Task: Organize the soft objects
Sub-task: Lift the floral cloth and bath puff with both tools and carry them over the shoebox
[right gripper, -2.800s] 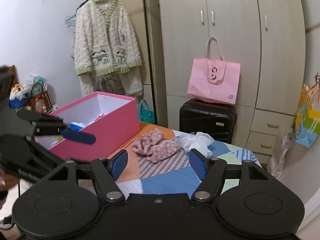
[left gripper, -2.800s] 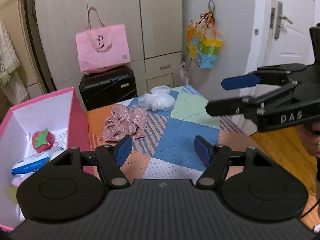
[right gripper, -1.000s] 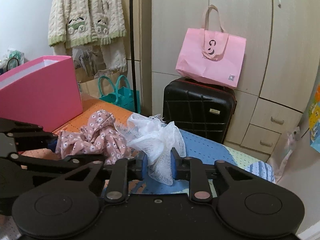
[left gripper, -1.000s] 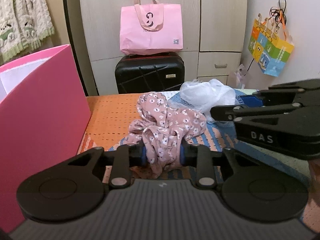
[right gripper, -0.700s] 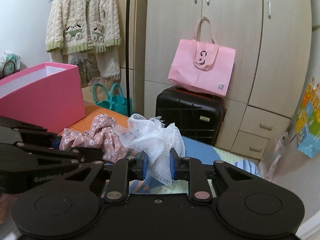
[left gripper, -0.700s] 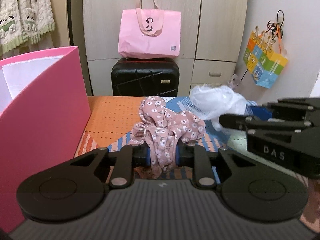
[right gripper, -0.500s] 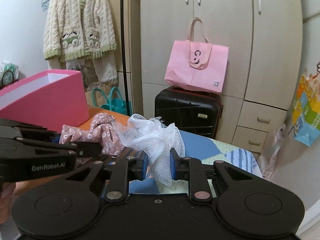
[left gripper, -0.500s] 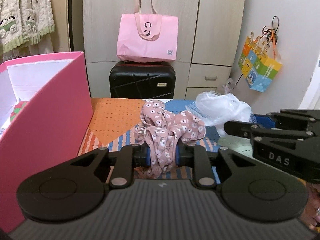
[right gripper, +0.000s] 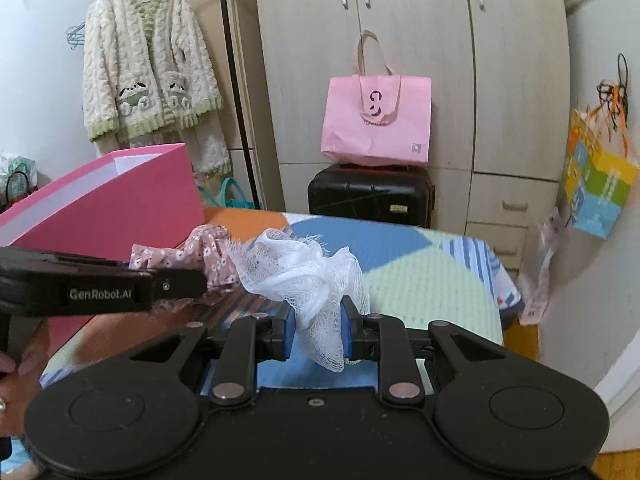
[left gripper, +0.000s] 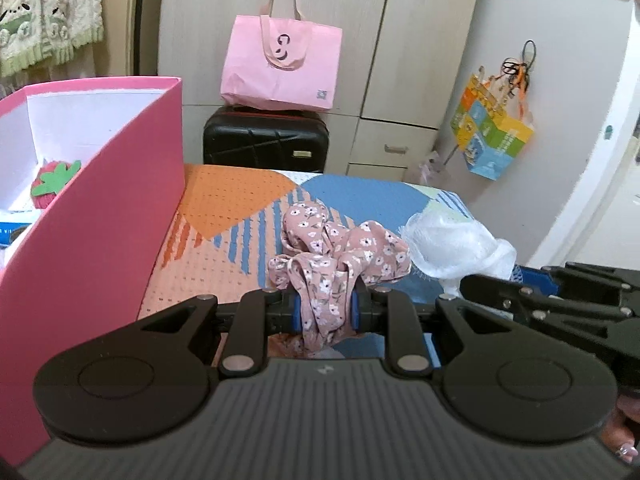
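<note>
The pink floral cloth [left gripper: 340, 256] is clamped in the left claw [left gripper: 325, 312], bunched above the blue pads and hanging below them, clear of the table [left gripper: 236, 196]. The white mesh cloth [right gripper: 304, 272] is clamped in the right claw [right gripper: 318, 330] in the same manner, just beside the floral cloth on its right.

Readable writing: "GenRobot.AI" on the side of the left claw in the right wrist view. The pink tote bag [right gripper: 378, 120] carries a dark logo; its small label is too small to read.

The table cover is patterned in orange, blue and pale green. Its far edge meets a black suitcase [left gripper: 266, 144], with the tote bag resting on top. The stretch of table ahead of both claws is open.

The pink box [left gripper: 100, 208] stands on the left, its tall wall just beside the left claw. A red strawberry toy [left gripper: 52, 184] lies inside. A multicoloured bag [left gripper: 490, 136] hangs on the right wall; a knitted cardigan [right gripper: 148, 68] hangs at the left.
</note>
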The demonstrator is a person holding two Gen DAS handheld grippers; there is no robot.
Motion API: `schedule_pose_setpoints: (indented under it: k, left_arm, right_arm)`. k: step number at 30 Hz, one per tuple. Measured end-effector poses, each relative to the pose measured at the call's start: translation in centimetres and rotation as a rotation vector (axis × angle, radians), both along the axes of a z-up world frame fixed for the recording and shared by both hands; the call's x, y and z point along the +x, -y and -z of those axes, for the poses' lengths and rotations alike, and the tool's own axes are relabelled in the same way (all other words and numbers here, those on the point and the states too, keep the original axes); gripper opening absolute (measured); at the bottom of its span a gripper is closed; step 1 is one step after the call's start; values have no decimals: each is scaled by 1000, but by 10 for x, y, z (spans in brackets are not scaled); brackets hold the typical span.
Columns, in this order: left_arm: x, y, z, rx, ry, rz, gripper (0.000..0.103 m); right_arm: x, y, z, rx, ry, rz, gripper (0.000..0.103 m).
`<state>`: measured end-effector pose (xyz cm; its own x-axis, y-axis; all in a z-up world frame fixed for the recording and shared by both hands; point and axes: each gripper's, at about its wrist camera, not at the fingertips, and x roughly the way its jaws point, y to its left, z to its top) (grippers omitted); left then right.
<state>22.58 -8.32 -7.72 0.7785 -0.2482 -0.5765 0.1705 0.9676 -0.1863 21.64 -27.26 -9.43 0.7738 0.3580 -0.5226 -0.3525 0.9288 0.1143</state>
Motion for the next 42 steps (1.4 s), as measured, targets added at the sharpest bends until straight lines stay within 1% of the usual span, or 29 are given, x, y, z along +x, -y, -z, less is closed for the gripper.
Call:
schedule_pose_setpoints:
  k: [5,11,16,19,21,24,28,31,35,39,42]
  left_arm:
    - [-16,-2,-2,1,15,30,20]
    - [-34,-12,-5,-21,18,28,20]
    - [-49,-23,-8,-32,31,45,20]
    - [-59,-25,-8,-23,39,60,20]
    - [-64,-26,-8,-27,33,70,20]
    - [-71,-30,-5,-44,1,80,20]
    - [-85,-33,-2,-48,-3,110,20]
    - [-98,-38,-3,-66,11,146,20]
    - [-124,-43,-7,-49,36,191,20]
    - [-142,-54,-11,-28,-2,234,20]
    - [-152,-67,-16,-16,-44,274,20]
  right_arm:
    - [-20,5,0,21,5,13,28]
    - [-45,2,2,41,-11,20,28]
    - [-63,-4,5,35,-19,14,28]
    - [-71,-7,6,27,-28,14,28]
    - [-76,-9,7,32,-43,7,28]
    - [-87,-14,9,51,-75,-10,28]
    - [-104,-20,10,35,-74,-11,28]
    - [-113,-21,9,39,-77,-4,28]
    - [-125,-24,5,9,-75,0,28]
    - [-134,-29,-3,-13,-86,-48,28]
    - [-141,-34,-12,-2,-104,-103,28]
